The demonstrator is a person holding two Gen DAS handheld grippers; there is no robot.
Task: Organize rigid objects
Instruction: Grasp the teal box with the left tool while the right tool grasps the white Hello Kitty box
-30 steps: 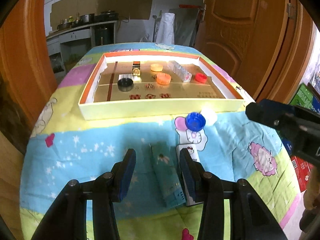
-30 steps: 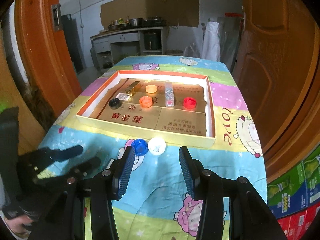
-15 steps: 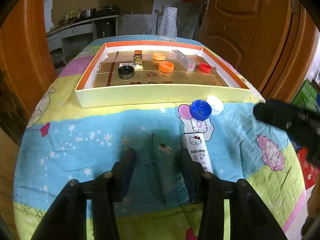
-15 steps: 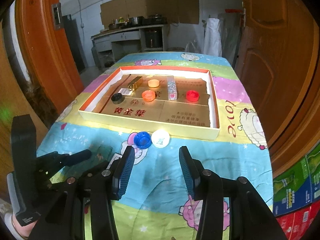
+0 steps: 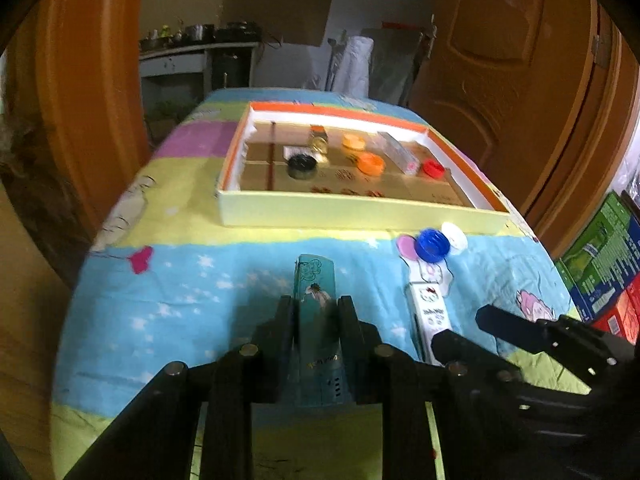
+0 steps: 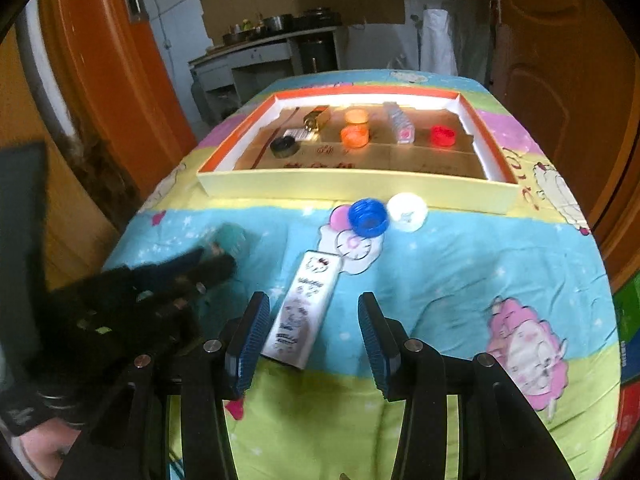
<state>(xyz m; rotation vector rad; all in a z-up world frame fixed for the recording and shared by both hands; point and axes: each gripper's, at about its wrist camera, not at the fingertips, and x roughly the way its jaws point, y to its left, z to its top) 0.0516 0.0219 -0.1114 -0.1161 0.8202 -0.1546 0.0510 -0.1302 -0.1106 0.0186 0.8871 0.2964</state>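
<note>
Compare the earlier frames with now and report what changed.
The left tool is closing on the teal box, which now sits between its fingers. The right tool has come down, open, around the white Hello Kitty box. Unchanged: blue cap, white cap, and the tray with its contents.

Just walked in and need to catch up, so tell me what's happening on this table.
A person is tidying small things into the shallow box using two handheld grippers. The left gripper is closing its jaws on the teal box lying on the tablecloth. The right gripper has open jaws on either side of the white box, not gripping it. A blue cap and white cap wait outside the shallow box.
</note>
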